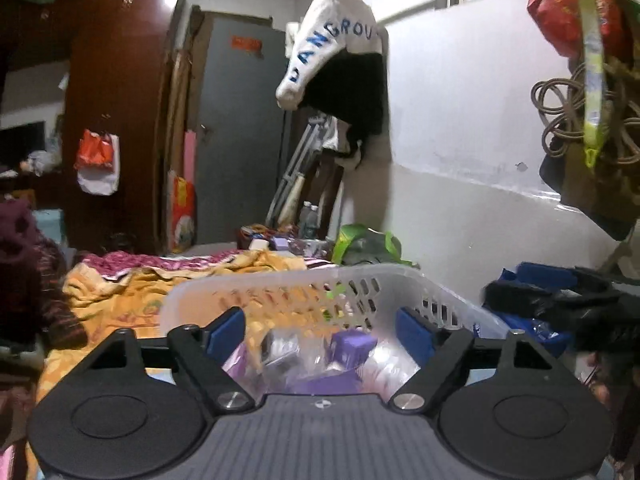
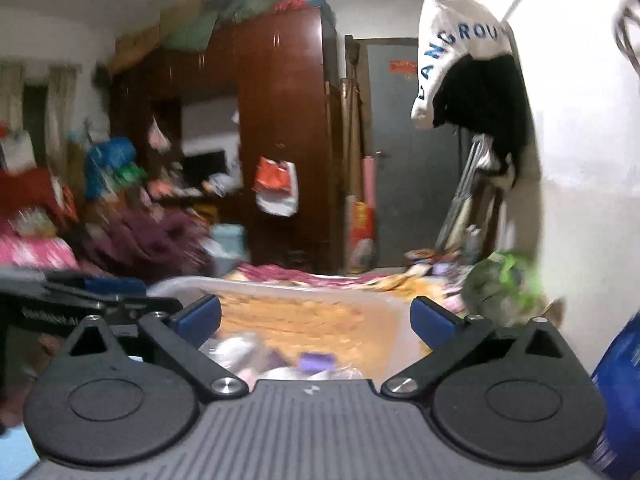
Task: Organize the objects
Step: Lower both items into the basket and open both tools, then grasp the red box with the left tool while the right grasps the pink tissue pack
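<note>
Your left claw (image 1: 320,330) stands wide, nothing between its blue pads (image 1: 226,330). Your right claw (image 2: 316,318) is also wide and carries nothing.

The basket (image 1: 280,284), white plastic with slotted walls, sits on the bed (image 1: 120,300) directly ahead of and below the left claw. Its near rim is hidden under the claw body; its far rim runs across the view beyond the pads. Inside lie clear packets and a purple box (image 1: 350,346), the box just right of the midline between the pads and below them.

From the right wrist view the same basket (image 2: 256,286) lies ahead and low, with the purple box (image 2: 316,361) near centre but blurred. The left claw body shows at the left edge of that view, so the two claws sit side by side over the basket's near end.

Judgement: both claws are about equally near the box; reaching it means tipping downward. The box's long axis cannot be told.
</note>
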